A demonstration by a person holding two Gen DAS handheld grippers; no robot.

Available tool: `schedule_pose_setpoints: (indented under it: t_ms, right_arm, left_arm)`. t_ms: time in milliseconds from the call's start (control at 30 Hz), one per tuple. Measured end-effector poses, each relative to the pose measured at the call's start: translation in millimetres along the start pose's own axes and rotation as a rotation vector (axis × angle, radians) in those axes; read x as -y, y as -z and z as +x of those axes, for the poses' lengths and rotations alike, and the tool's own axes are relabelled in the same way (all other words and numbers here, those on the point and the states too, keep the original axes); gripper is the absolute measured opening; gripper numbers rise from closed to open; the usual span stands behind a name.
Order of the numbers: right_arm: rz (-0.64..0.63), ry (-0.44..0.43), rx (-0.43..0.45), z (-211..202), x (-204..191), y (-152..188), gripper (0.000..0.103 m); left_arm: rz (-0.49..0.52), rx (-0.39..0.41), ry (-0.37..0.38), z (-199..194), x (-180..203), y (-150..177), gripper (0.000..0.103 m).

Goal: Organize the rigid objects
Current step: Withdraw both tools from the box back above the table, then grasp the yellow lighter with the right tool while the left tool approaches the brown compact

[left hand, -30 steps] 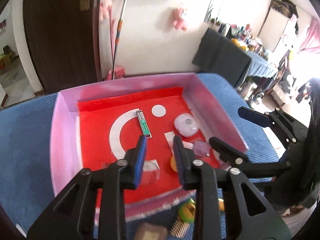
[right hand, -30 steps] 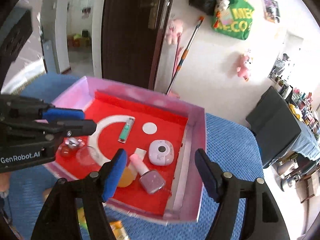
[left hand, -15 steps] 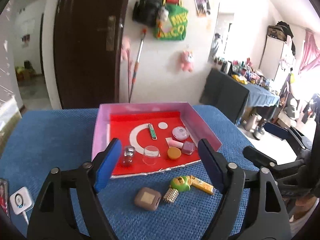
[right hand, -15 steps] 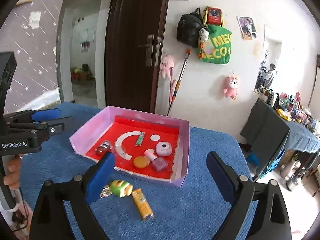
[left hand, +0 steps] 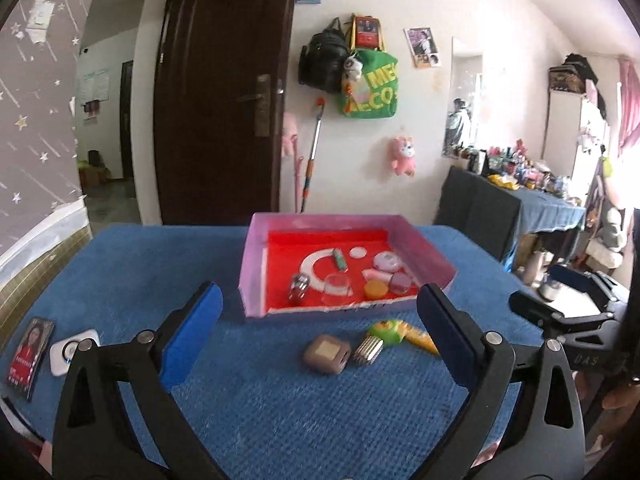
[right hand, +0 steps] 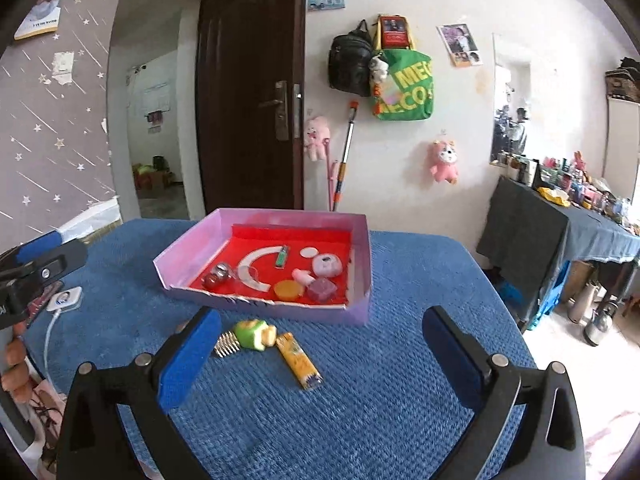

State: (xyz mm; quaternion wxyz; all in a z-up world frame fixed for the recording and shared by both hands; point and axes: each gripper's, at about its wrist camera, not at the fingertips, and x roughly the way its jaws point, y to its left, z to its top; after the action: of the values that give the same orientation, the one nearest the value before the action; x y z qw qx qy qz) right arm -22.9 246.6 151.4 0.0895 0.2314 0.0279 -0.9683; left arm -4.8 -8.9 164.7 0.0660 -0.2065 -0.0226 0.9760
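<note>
Both claws have pulled back from the tray (left hand: 256, 268), empty: left claw (left hand: 318, 334) and right claw (right hand: 320, 354) spread wide. 3 loose pieces wait ahead of them on the bench (right hand: 400, 392): brown compact (left hand: 326, 354), green toy (right hand: 250, 334), yellow stick (right hand: 300, 362). Next pickup, I'd guess.

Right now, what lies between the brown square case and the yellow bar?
In the left wrist view: a ridged metal piece and a green toy, between case and bar.
</note>
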Motion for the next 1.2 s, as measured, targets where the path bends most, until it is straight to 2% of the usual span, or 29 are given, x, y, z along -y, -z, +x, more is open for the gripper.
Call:
schedule_pose_setpoints:
  t_ms: [200,400,833,1067,1200]
  right_arm:
    - [0.025,0.011,-0.029,11.4,4.2,21.3,0.103]
    - [0.033,0.010,-0.061,25.5,4.6,31.8,0.103]
    - [0.012,-0.018,-0.099,49.4,5.7,25.2,0.103]
    - [-0.022,-0.062,-0.216,91.6,5.3,22.7,0.103]
    - [-0.047,-0.082,-0.290,116.0,3.0,25.6,0.103]
  left_arm:
    - [-0.001,-0.048,-0.026,7.1,-1.9,20.9,0.100]
    - [-0.042,-0.088,-0.023,21.9,-10.3,28.0,0.099]
    - [-0.027,-0.128,-0.030,43.9,-15.0,21.2,0.099]
    - [0.006,-0.213,-0.032,69.8,-23.9,20.5,0.099]
    - [0.032,-0.285,-0.003,91.5,-24.9,24.6,0.099]
